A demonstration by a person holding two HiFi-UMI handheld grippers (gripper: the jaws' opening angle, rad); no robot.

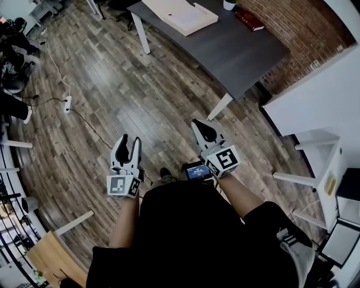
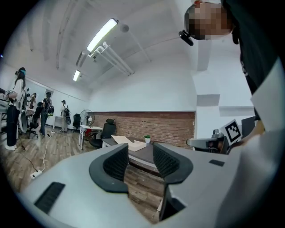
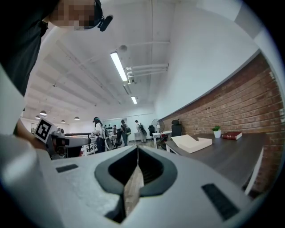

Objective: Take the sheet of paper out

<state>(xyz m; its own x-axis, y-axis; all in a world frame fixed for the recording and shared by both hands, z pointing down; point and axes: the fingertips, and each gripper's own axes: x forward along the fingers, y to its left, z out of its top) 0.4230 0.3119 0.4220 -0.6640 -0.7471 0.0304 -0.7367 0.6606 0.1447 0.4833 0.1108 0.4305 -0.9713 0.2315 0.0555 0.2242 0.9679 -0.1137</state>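
A cream open folder or flat box (image 1: 180, 16) lies on the dark grey table (image 1: 247, 50) at the far side of the room; I cannot make out a single sheet of paper in it. It also appears as a folder (image 2: 129, 141) and a folder (image 3: 191, 142) in the two gripper views. Both grippers hang over the wooden floor, well short of the table. My left gripper (image 1: 128, 142) is open, with an empty gap at the left gripper (image 2: 140, 153). My right gripper (image 1: 198, 122) is shut on nothing, its tips meeting at the right gripper (image 3: 137, 153).
A red book (image 1: 248, 19) and a small potted plant (image 1: 229, 4) sit on the table near the brick wall (image 1: 298, 34). A power strip (image 1: 67, 104) with cables lies on the floor at left. White furniture (image 1: 320, 163) stands at right. People (image 2: 44, 111) stand far off.
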